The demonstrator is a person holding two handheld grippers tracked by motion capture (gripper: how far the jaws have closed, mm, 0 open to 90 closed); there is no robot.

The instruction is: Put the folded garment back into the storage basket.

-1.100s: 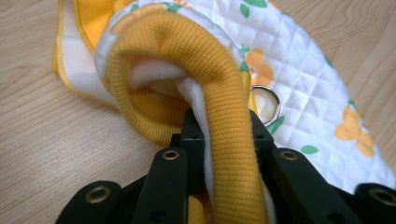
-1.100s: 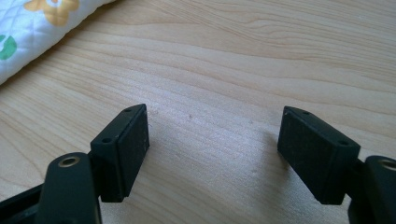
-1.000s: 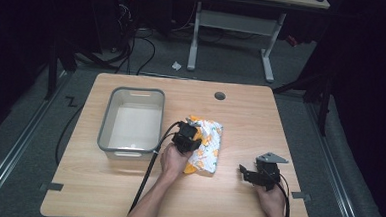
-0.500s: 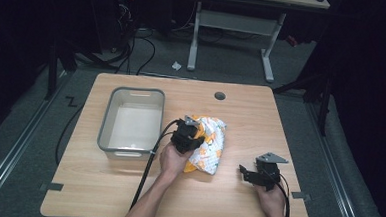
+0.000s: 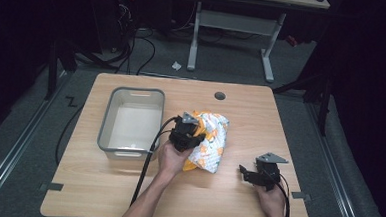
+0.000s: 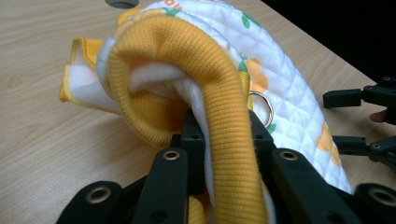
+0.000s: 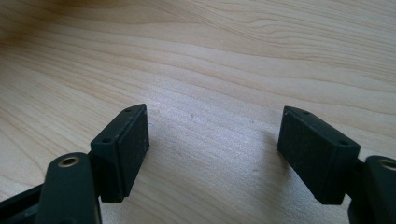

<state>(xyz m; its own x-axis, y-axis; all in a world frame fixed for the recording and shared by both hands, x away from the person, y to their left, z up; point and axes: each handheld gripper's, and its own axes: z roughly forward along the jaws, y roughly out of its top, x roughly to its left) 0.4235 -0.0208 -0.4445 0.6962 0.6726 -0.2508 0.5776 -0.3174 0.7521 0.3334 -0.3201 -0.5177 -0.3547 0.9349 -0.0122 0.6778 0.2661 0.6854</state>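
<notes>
**Left gripper view: yellow cuff pinched**

Left hand-held gripper (image 6: 223, 140) is clamped on the ribbed yellow cuff (image 6: 205, 84) of a quilted white garment with orange print (image 5: 209, 139), bunched mid-table (image 5: 260, 117) beside the grey plastic bin (image 5: 130, 122). Right hand-held gripper (image 7: 212, 149) rests near the front edge, jaws apart over bare wood.

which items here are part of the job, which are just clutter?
In play:
garment, orange cuff clamped in the left gripper
grey bin beside it, likely the destination
right gripper, open, resting on the table

Lying about:
paper scrap on the floor
cables behind the table
</notes>
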